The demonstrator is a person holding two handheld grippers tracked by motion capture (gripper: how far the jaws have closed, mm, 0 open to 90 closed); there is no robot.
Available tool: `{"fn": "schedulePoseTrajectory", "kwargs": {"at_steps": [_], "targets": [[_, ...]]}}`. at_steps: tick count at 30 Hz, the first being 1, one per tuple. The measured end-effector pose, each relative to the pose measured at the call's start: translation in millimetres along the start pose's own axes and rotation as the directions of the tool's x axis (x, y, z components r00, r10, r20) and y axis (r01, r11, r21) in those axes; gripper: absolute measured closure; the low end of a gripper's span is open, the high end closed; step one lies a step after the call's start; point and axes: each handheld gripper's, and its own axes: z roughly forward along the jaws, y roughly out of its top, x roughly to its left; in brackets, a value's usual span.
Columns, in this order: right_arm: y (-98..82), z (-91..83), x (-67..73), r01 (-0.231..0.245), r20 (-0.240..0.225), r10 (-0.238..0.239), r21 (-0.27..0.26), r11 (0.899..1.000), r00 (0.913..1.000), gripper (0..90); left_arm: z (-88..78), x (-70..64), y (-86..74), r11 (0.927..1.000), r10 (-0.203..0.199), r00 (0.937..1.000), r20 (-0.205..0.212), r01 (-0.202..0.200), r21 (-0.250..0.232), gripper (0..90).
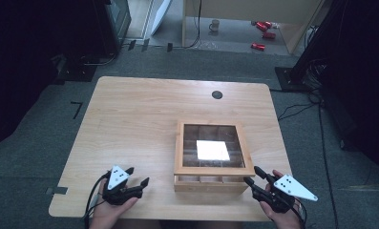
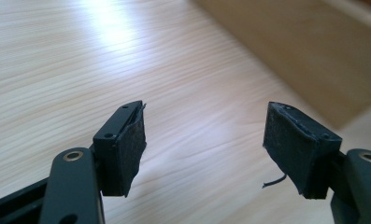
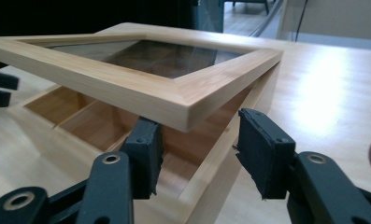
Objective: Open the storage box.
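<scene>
A pale wood bench stands on grey carpet in a dim room; a mug and red cans lie on the floor beyond. No readable writing. The wooden box, with a glass-paned lid raised slightly above its compartments, sits between the two grippers. The left hand-held gripper hovers released, jaws spread. The right hand-held gripper is spread wide at the box's near corner, below the lid.

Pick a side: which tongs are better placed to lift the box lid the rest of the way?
Right. The right tongs sit open at the box's near corner, just under the raised lid. The left tongs are open over bare table, off the box.
</scene>
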Motion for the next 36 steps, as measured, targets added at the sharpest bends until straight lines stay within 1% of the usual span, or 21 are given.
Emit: {"fn": "schedulePoseTrajectory", "kwargs": {"at_steps": [2, 3, 5, 7, 9, 12, 13, 14, 16, 18, 19, 20, 22, 23, 24, 26, 30, 31, 32, 33, 36], "targets": [[5.9, 0.4, -2.2, 0.002, 0.017, -0.002, -0.01, 1.0, 0.9998, 49.8, -3.0, 12.2, -4.4, 0.9999, -0.004, 0.9986, -0.053, 0.005, 0.013, 30.5], [8.9, 0.6, -3.6, 0.0, 0.022, 0.0, -0.017, 1.0, 0.9998, 47.9, -4.7, 18.0, -6.2, 0.9998, -0.011, 0.9972, -0.074, 0.012, 0.018, 30.6], [14.9, 1.1, -5.6, 0.005, 0.023, -0.004, -0.032, 0.999, 0.9997, 46.8, -8.4, 28.4, -9.4, 0.9994, -0.025, 0.9936, -0.11, 0.028, 0.02, 30.7], [21.3, 1.7, -6.5, 0.011, 0.022, -0.01, -0.042, 0.999, 0.9997, 46.8, -11.7, 37.4, -12.2, 0.999, -0.031, 0.989, -0.144, 0.036, 0.027, 30.5], [27.8, 2.5, -7.7, 0.011, 0.018, -0.01, -0.053, 0.999, 0.9998, 46.5, -13.9, 45.0, -15.0, 0.9983, -0.035, 0.982, -0.186, 0.043, 0.04, 28.6], [37.0, 4.0, -10.8, 0.011, 0.009, -0.011, -0.075, 0.997, 0.9999, 45.5, -15.0, 55.3, -19.2, 0.9957, -0.058, 0.9745, -0.217, 0.072, 0.058, 26.8], [40.3, 5.0, -12.2, 0.012, 0.003, -0.012, -0.082, 0.997, 0.9999, 45.3, -15.1, 58.5, -20.4, 0.9942, -0.072, 0.9726, -0.221, 0.087, 0.062, 26.8], [44.3, 6.0, -13.4, 0.003, -0.002, -0.003, -0.089, 0.996, 1.0, 45.0, -15.0, 59.9, -20.8, 0.9935, -0.078, 0.9725, -0.22, 0.094, 0.064, 26.7], [50.3, 9.4, -14.5, 0.005, -0.002, -0.006, -0.093, 0.996, 1.0, 44.9, -14.0, 61.5, -21.6, 0.9927, -0.082, 0.9723, -0.219, 0.1, 0.069, 26.7], [57.1, 14.8, -14.8, 0.018, 0.008, -0.018, -0.087, 0.996, 0.9998, 45.1, -11.5, 61.5, -22.2, 0.9922, -0.076, 0.9736, -0.215, 0.095, 0.08, 26.7], [64.4, 19.3, -16.0, 0.021, 0.008, -0.021, -0.089, 0.996, 0.9998, 45.2, -10.5, 61.5, -22.5, 0.9918, -0.072, 0.9744, -0.213, 0.092, 0.088, 26.8], [64.4, 19.3, -16.0, 0.021, 0.008, -0.021, -0.089, 0.996, 0.9998, 45.2, -9.6, 61.9, -22.7, 0.9915, -0.072, 0.9758, -0.206, 0.092, 0.092, 26.8], [72.4, 22.7, -18.7, 0.018, 0.006, -0.018, -0.101, 0.995, 0.9998, 45.1, -8.4, 63.0, -23.0, 0.9909, -0.075, 0.9768, -0.2, 0.096, 0.095, 26.8], [80.7, 25.9, -21.4, 0.013, 0.006, -0.013, -0.114, 0.993, 0.9999, 45.1, -8.3, 63.8, -23.1, 0.9904, -0.078, 0.9773, -0.197, 0.098, 0.098, 26.8], [80.7, 25.9, -21.4, 0.013, 0.006, -0.013, -0.114, 0.993, 0.9999, 45.1, -8.1, 64.1, -23.2, 0.9904, -0.081, 0.9777, -0.194, 0.101, 0.095, 26.8], [88.7, 30.0, -23.2, 0.016, 0.012, -0.015, -0.119, 0.993, 0.9998, 45.2, -7.7, 64.5, -23.2, 0.9904, -0.088, 0.9779, -0.19, 0.107, 0.088, 26.8], [102.2, 43.1, -26.7, 0.026, 0.017, -0.024, -0.112, 0.993, 0.9996, 45.2, -7.2, 64.7, -23.3, 0.9905, -0.093, 0.9786, -0.184, 0.11, 0.083, 26.6], [107.2, 50.4, -27.8, 0.026, 0.015, -0.024, -0.109, 0.994, 0.9996, 45.2, -7.0, 64.7, -23.3, 0.9905, -0.095, 0.9786, -0.182, 0.111, 0.081, 26.5], [107.2, 50.4, -27.8, 0.026, 0.015, -0.024, -0.109, 0.994, 0.9996, 45.2, -7.0, 64.6, -23.2, 0.9905, -0.095, 0.9786, -0.183, 0.111, 0.081, 26.5], [109.3, 54.5, -28.7, 0.029, 0.014, -0.028, -0.112, 0.993, 0.9995, 45.0, -6.9, 64.5, -23.2, 0.9906, -0.091, 0.9786, -0.185, 0.108, 0.084, 26.5], [113.8, 65.5, -31.4, 0.028, 0.04, -0.024, -0.108, 0.994, 0.9989, 45.1, -6.3, 63.0, -22.8, 0.9907, -0.081, 0.9775, -0.195, 0.101, 0.091, 26.5]]}}
